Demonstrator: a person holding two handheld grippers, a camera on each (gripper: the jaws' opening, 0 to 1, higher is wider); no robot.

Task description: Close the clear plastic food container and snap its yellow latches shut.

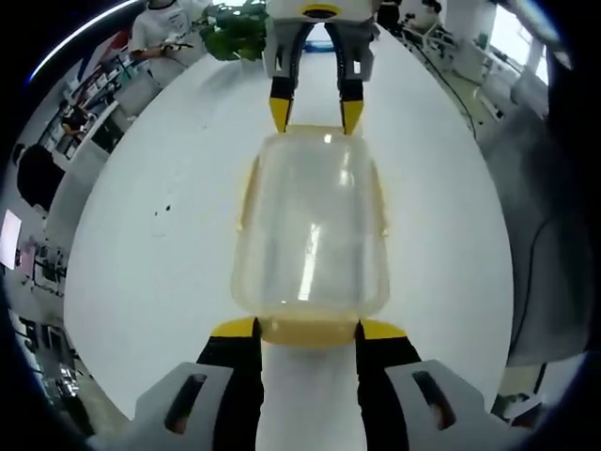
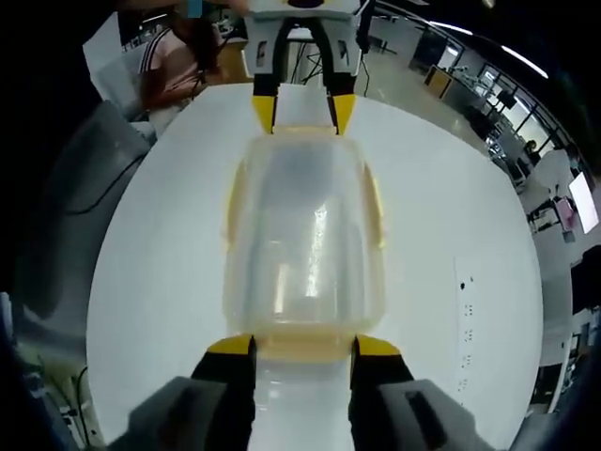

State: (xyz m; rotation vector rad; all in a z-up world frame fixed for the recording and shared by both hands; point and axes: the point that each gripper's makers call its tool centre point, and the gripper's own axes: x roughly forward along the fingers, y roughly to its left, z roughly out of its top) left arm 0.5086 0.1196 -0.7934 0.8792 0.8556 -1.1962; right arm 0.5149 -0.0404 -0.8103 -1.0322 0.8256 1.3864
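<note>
Underneath everything lies one round white worktop (image 1: 141,244), seen in both views and bare apart from a few dark specks. On its middle stands one clear plastic food container (image 1: 312,235), lid on, with yellow latches folded along its rim: one on each long side (image 1: 250,193) and one on each short end, four that I can count across the two views.

Two grippers face each other across the container, one at each short end. In the left gripper view, the left gripper (image 1: 308,329) has its two yellow-tipped fingers (image 1: 235,328) spread to either side of the near end latch (image 1: 308,331), close to it; whether they touch it I cannot tell. At the far end in that view, the right gripper (image 1: 317,115) comes in from the top, its two fingers apart, tips at the container's far edge.

The right gripper view gives the mirror picture: its own fingers (image 2: 231,345) spread beside the near yellow latch (image 2: 304,346), with the left gripper (image 2: 302,113) opposite.

Beyond the worktop, one potted green plant (image 1: 235,36) and two people (image 1: 164,33) are visible in an office-like room.
</note>
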